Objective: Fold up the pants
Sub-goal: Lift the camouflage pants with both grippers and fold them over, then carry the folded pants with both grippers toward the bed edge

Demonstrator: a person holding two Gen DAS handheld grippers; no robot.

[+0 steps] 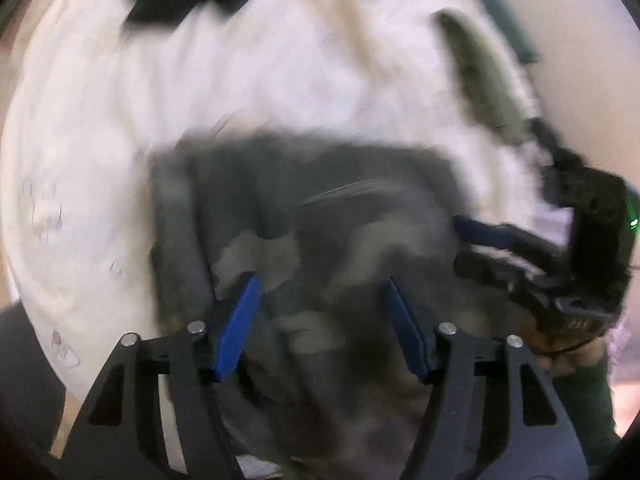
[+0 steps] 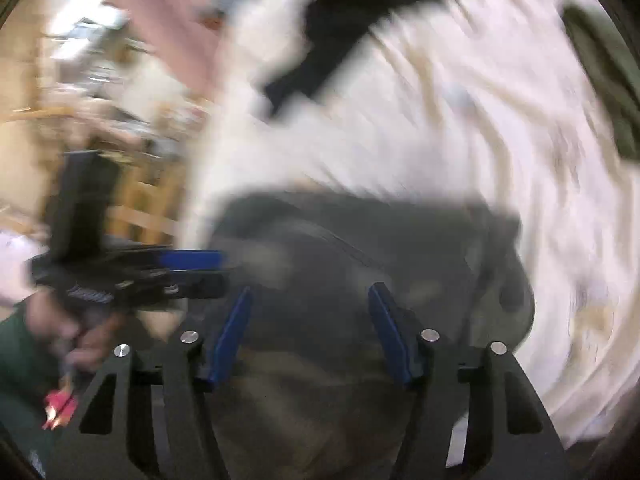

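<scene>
A: Two grippers are seen over the pants [image 1: 304, 216], a dark grey heap lying on a white sheet [image 1: 100, 140] in the lower centre of both frames. The left gripper [image 1: 322, 284] is spread wide, nothing between its blue pads; the right gripper [image 2: 310, 294] is likewise wide and empty.

B: Noted. Heavy blur is present in both views. The step is judged to be a reach for a fresh hold on the cloth. A hem or waistband edge should be picked, not the middle of the heap, and both pads closed on one layer set only.

A: In the left wrist view the right gripper [image 1: 464, 240] appears at right centre, its tips at the pants' edge; contact cannot be told. A green item [image 1: 476, 76] is seen at upper right.

B: In the right wrist view the left gripper [image 2: 220, 268] enters from the left, and wooden furniture [image 2: 140, 200] is shown at left, absent from the other view. A black cloth [image 2: 352, 12] is recorded at the top.
</scene>
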